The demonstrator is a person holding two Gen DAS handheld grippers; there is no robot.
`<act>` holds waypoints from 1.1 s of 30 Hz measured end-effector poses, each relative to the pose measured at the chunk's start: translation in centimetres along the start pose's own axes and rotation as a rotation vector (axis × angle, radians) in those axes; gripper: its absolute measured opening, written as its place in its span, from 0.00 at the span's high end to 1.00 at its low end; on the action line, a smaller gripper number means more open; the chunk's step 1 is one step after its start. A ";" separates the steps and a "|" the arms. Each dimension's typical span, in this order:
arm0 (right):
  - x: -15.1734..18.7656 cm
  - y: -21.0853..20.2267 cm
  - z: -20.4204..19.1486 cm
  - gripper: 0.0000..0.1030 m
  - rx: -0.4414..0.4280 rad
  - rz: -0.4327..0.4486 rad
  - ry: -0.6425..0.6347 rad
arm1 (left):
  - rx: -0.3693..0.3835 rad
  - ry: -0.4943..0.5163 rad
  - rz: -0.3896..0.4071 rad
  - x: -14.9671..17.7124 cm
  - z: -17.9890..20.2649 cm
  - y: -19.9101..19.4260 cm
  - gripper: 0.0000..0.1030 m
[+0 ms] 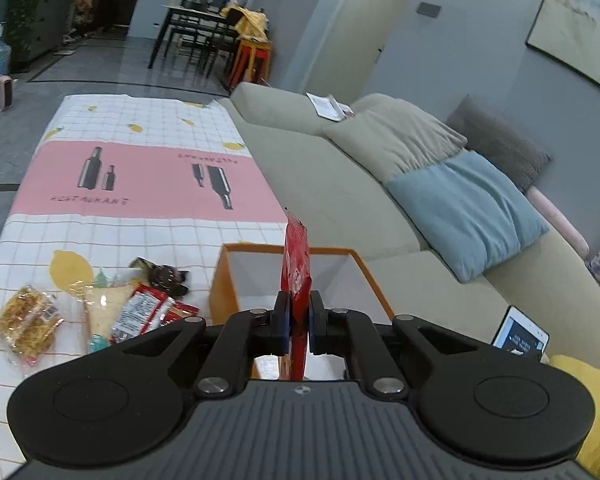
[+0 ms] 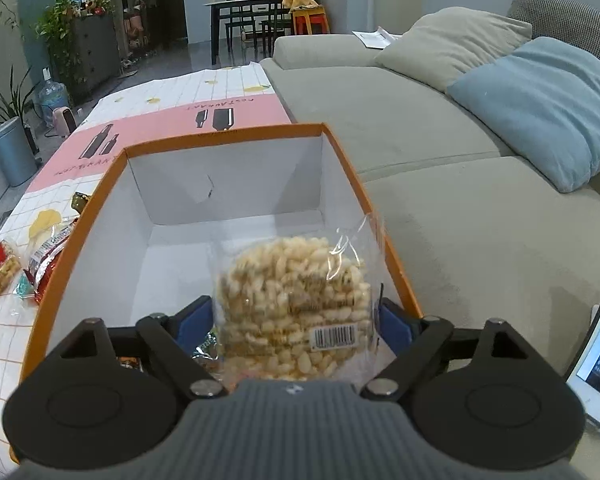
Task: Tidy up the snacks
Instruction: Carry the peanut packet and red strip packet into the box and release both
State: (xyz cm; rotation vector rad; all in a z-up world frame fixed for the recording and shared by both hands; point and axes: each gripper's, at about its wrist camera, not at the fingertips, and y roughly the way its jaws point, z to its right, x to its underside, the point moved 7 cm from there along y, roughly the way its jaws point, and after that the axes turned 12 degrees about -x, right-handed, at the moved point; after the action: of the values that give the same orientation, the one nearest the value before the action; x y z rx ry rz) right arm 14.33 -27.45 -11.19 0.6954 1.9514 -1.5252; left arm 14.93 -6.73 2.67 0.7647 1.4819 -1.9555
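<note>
- The left gripper [image 1: 299, 322] is clamped on a thin red snack packet [image 1: 297, 268], held upright on its edge before the near rim of the orange box [image 1: 374, 280].
- The right gripper [image 2: 294, 322] is spread wide inside the box, a clear-wrapped puffed rice cake [image 2: 296, 300] between its pads — whether the pads touch the wrapper cannot be told.
- The cake is best left to settle on the box floor, and the open gripper drawn straight back.
- The red packet is best carried over the rim before release — loose snacks [image 1: 96, 312] remain on the tablecloth [image 1: 148, 128].
</note>
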 end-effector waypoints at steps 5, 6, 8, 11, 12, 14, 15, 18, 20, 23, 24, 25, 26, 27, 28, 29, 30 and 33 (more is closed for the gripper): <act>-0.1 -0.3 -0.5 0.07 -0.012 0.015 -0.036 | 0.012 0.015 -0.013 0.3 1.4 0.5 0.92; -0.1 -0.5 -0.5 0.07 -0.013 0.024 -0.037 | 0.015 0.019 -0.015 0.4 1.7 0.6 0.92; -0.4 -0.7 -0.4 0.07 -0.023 0.033 -0.031 | 0.015 0.025 -0.018 0.4 2.1 0.9 0.92; -0.3 -1.0 -0.2 0.07 -0.047 0.032 0.002 | 0.001 0.043 -0.028 0.4 2.6 1.7 0.92; -0.3 -1.1 -0.2 0.07 -0.059 0.032 0.005 | 0.000 0.052 -0.035 0.4 2.9 2.0 0.92; -0.3 -1.4 -0.1 0.07 -0.075 0.048 0.011 | 0.005 0.059 -0.052 0.3 3.3 2.9 0.92; -0.4 -1.6 0.0 0.07 -0.083 0.056 0.016 | 0.009 0.063 -0.068 0.4 3.5 3.5 0.92; -0.7 -1.8 0.8 0.08 -0.091 0.080 0.061 | -0.002 0.081 -0.148 0.9 3.9 6.0 0.92; -0.9 -1.8 1.3 0.10 -0.119 0.096 0.115 | -0.016 0.086 -0.206 1.5 4.0 7.6 0.92; -1.1 -1.8 2.0 0.10 -0.166 0.121 0.185 | -0.024 0.094 -0.268 2.4 4.0 9.6 0.92; -1.2 -1.7 2.0 0.10 -0.175 0.121 0.194 | -0.030 0.101 -0.280 2.7 4.0 10.2 0.93; -1.2 -1.6 2.0 0.10 -0.178 0.124 0.195 | -0.040 0.111 -0.288 2.9 3.9 10.6 0.95; -1.2 -1.5 1.9 0.10 -0.178 0.122 0.189 | -0.052 0.122 -0.297 3.1 3.9 11.1 0.95; -1.2 -1.5 1.7 0.10 -0.174 0.119 0.175 | -0.061 0.129 -0.299 3.1 3.9 11.3 0.95; -1.2 -1.4 1.6 0.10 -0.169 0.115 0.163 | -0.069 0.131 -0.300 3.1 3.9 11.4 0.95; -1.2 -1.3 1.4 0.10 -0.163 0.112 0.149 | -0.075 0.133 -0.301 3.1 3.9 11.5 0.95; -1.2 -1.2 1.3 0.10 -0.159 0.109 0.138 | -0.085 0.136 -0.301 3.0 3.8 11.6 0.95; -1.3 -1.1 1.2 0.10 -0.151 0.106 0.125 | -0.179 0.192 -0.293 2.8 3.8 12.0 0.88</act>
State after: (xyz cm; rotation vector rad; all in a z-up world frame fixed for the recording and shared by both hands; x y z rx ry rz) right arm 14.59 -28.90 -9.75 0.8318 2.0617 -1.2833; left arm 21.43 -13.40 -6.27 0.7041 1.9495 -1.9628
